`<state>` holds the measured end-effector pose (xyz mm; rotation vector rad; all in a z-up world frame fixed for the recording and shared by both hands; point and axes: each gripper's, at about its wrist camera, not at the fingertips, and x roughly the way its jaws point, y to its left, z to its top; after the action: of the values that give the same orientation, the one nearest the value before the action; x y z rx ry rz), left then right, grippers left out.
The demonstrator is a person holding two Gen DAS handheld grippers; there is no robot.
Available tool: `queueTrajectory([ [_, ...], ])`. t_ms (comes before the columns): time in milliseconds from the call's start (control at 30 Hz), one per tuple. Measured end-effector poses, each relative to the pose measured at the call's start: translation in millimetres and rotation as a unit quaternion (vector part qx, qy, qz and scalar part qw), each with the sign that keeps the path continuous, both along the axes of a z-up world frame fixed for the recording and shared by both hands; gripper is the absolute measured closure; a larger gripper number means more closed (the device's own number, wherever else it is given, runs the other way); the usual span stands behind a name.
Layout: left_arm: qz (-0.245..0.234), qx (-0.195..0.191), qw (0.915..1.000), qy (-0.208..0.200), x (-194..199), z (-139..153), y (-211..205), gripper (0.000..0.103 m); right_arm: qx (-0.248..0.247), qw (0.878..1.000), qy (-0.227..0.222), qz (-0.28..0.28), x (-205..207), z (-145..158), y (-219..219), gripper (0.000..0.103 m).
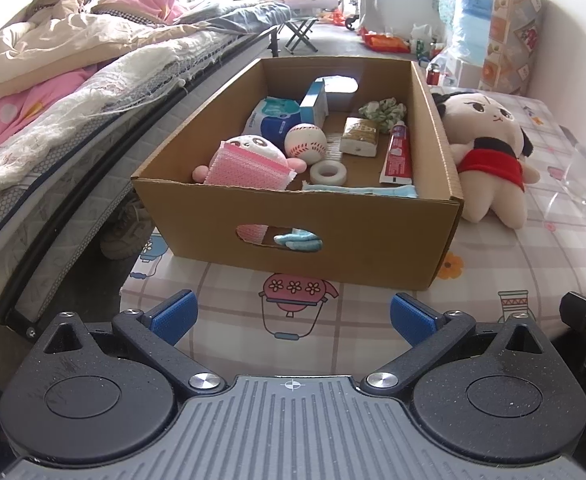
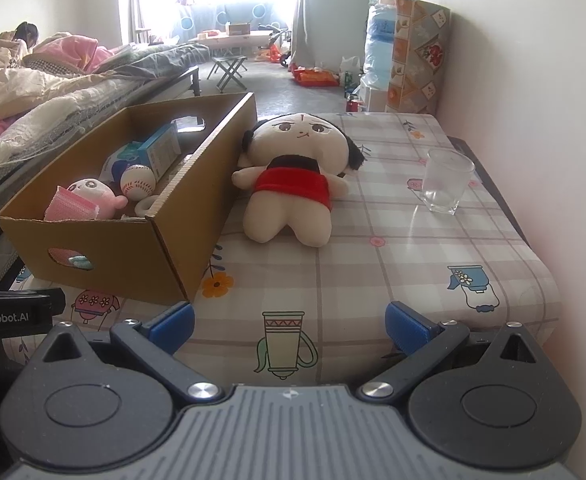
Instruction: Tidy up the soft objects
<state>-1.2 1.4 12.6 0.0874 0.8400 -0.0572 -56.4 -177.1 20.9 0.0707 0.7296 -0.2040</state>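
Note:
A brown cardboard box (image 1: 333,236) (image 2: 105,244) stands on the patterned tablecloth. Inside lie a pink plush (image 1: 253,148) (image 2: 93,190) under a pink cloth (image 1: 249,168), a baseball (image 1: 306,141) (image 2: 137,181), a tissue pack (image 1: 271,118), a roll of tape (image 1: 328,172), toothpaste (image 1: 398,152), a green scrunchie (image 1: 383,110) and a blue mask (image 1: 365,191). A cream plush doll in a red top (image 1: 489,148) (image 2: 293,176) lies on the table against the box's right side. My left gripper (image 1: 293,316) is open in front of the box. My right gripper (image 2: 291,320) is open, short of the doll.
A clear glass (image 2: 445,184) (image 1: 585,176) stands on the table's right part near the wall. A bed with quilts (image 1: 73,92) runs along the left, where a person lies. Folding stools and clutter sit on the floor behind.

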Motion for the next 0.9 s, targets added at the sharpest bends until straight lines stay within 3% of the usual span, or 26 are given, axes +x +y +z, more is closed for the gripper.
queueTrajectory([
  [900,-0.008,0.0,1.0,0.0,0.3,1.6,-1.2,0.0,0.001,1.0,-0.001,-0.005,-3.0,-0.6,-4.0,0.0],
])
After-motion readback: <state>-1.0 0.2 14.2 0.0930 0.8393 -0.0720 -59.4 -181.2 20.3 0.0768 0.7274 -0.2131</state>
